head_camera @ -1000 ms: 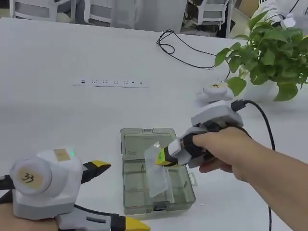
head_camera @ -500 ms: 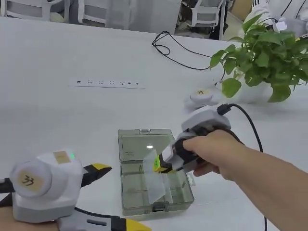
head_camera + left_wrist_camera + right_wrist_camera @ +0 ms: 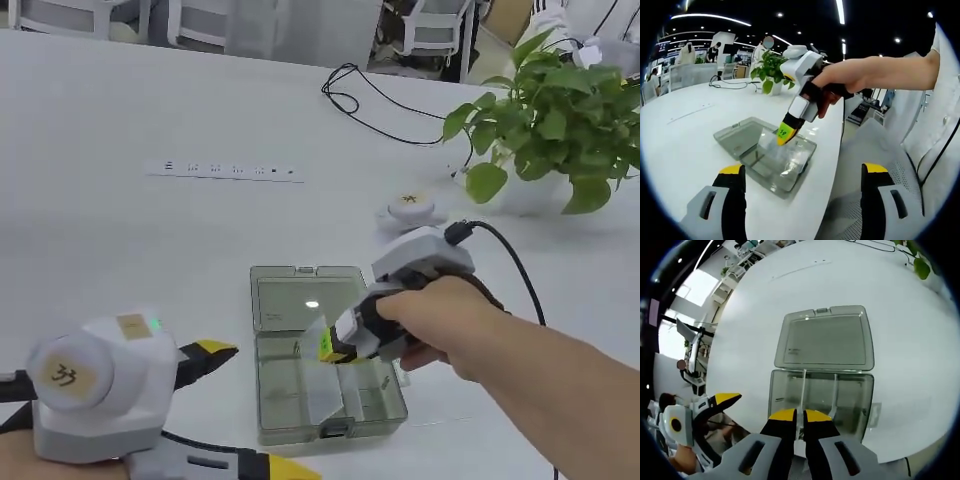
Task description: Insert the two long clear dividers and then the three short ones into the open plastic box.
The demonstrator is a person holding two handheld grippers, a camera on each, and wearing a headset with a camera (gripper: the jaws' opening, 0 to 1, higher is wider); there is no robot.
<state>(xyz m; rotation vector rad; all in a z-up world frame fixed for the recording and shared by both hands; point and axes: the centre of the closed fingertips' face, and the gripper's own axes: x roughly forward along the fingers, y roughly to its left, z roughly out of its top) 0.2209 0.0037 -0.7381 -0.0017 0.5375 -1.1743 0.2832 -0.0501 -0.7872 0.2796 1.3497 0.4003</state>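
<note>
The clear divider (image 3: 326,385) hangs tilted over the base of the open plastic box (image 3: 300,432), its lower edge down among the compartments and its upper end pinched in the right gripper (image 3: 333,347). In the right gripper view the yellow-tipped jaws are pressed together on the sheet's thin edge. The piece looks like a thin, glossy, see-through plastic strip. It is probably very light, stiff enough to stand but able to bow, slick under the pads, and likely to crack if forced. The top edge is the sensible hold, leaving the ends free to find their slots. I cannot tell whether it is a long or a short one.

The box is smoky, translucent grey-green, rectangular with rounded corners. Its flat lid (image 3: 825,337) is folded back on the bench (image 3: 120,240), and at least one upright partition (image 3: 835,390) stands in the base.

The left gripper (image 3: 255,408) hovers low to the box's left, its jaws wide apart and holding nothing.

Farther off on the matte white bench lie a white power strip (image 3: 230,170), a black cable (image 3: 370,95) and a leafy potted plant (image 3: 550,120).
</note>
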